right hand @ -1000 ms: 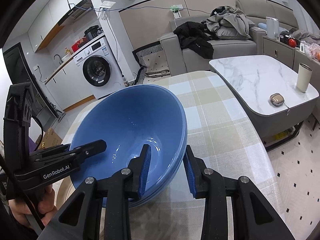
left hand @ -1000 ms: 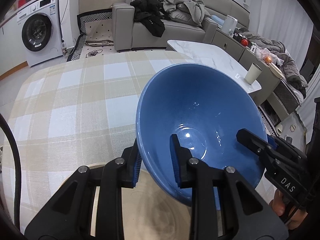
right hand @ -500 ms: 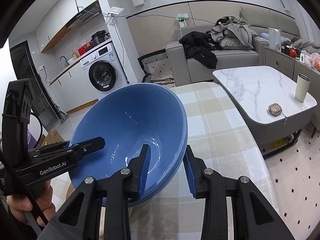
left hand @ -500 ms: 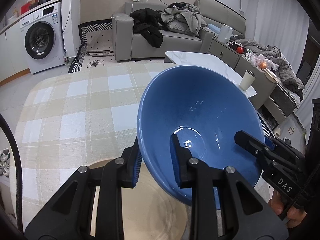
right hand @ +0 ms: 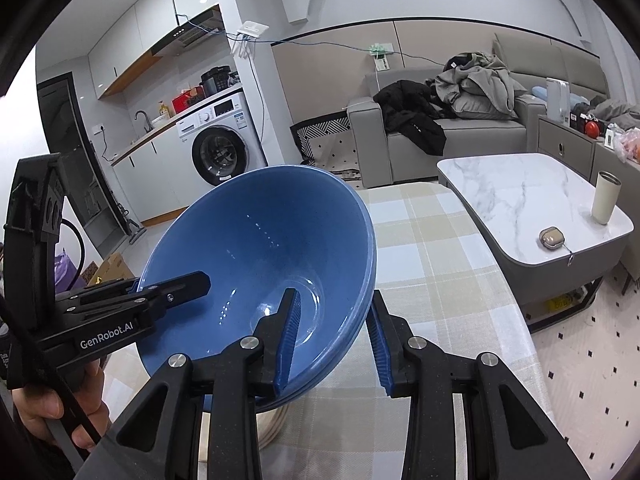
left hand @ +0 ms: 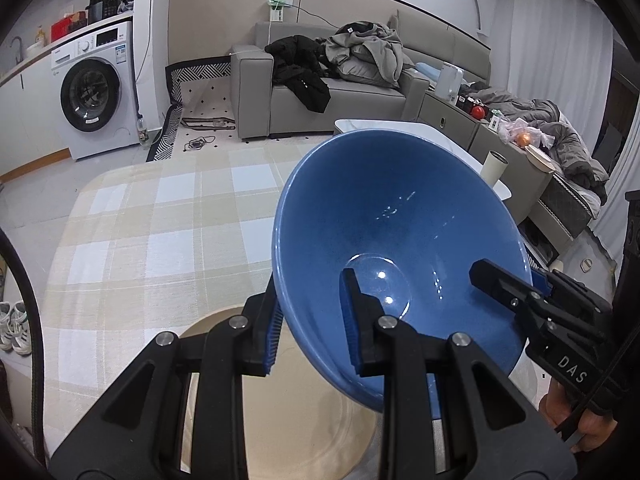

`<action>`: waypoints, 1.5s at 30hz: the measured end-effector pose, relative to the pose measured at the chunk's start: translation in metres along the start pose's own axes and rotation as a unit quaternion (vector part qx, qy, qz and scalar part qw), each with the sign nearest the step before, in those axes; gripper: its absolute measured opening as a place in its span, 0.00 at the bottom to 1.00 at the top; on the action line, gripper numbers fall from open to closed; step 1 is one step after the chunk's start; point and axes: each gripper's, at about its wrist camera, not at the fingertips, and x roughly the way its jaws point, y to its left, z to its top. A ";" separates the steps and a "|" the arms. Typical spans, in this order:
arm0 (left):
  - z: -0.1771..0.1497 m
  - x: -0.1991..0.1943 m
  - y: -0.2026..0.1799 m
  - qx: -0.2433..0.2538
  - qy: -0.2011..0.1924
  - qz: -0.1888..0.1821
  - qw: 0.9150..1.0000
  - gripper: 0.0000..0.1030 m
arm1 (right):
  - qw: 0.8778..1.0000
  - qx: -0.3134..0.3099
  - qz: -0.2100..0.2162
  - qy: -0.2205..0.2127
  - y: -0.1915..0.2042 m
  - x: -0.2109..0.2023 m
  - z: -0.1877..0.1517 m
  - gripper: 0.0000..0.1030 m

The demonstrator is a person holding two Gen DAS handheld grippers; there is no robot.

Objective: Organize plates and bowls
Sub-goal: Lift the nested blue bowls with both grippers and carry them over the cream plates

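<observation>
bowls (left hand: 400, 220) – clamped by both claws

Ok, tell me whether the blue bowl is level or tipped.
Tipped. The glossy blue ceramic bowl has its mouth tilted toward both cameras, one rim side far higher, over the checked tablecloth.

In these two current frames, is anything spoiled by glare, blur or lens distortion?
Left wrist view: sharp, with small ceiling-light glints inside the blue bowl; fisheye bends the checked tablecloth and darkens the corners. Right wrist view: also sharp, similar glints in the bowl, bright ceiling spots upper left, marble table curved by the lens.
</observation>
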 end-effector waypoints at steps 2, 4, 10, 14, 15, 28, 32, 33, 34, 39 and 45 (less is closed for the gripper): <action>-0.004 -0.010 -0.001 0.001 -0.003 0.002 1.000 0.23 | 1.000 -0.002 0.002 -0.003 0.004 -0.004 -0.002 0.33; -0.007 -0.018 -0.002 0.001 -0.006 0.004 1.000 0.23 | 1.000 -0.005 0.003 -0.005 0.009 -0.008 -0.004 0.33; -0.020 -0.040 0.000 0.002 -0.010 0.010 1.000 0.23 | 1.000 -0.015 0.009 -0.008 0.023 -0.018 -0.014 0.33; -0.027 -0.052 0.006 -0.002 -0.012 0.016 1.000 0.23 | 1.000 -0.023 0.015 -0.008 0.033 -0.021 -0.018 0.33; -0.029 -0.056 0.007 -0.003 -0.012 0.018 1.000 0.23 | 1.000 -0.024 0.017 -0.008 0.035 -0.022 -0.018 0.33; -0.061 -0.084 0.037 -0.018 -0.016 0.040 0.999 0.23 | 0.998 -0.044 0.042 -0.002 0.064 -0.020 -0.034 0.33; -0.073 -0.090 0.051 -0.025 -0.017 0.045 0.999 0.23 | 0.998 -0.051 0.048 0.003 0.075 -0.015 -0.038 0.33; -0.074 -0.090 0.055 -0.027 -0.017 0.046 0.998 0.23 | 0.997 -0.052 0.049 0.004 0.078 -0.014 -0.039 0.33; -0.077 -0.090 0.058 -0.028 -0.017 0.048 0.998 0.23 | 0.997 -0.055 0.049 0.005 0.081 -0.012 -0.041 0.33; -0.087 -0.089 0.073 -0.031 -0.013 0.056 0.998 0.23 | 0.996 -0.063 0.055 0.014 0.093 -0.003 -0.047 0.34; -0.096 -0.075 0.090 -0.036 -0.002 0.057 0.998 0.23 | 0.996 -0.066 0.054 0.031 0.099 0.012 -0.055 0.34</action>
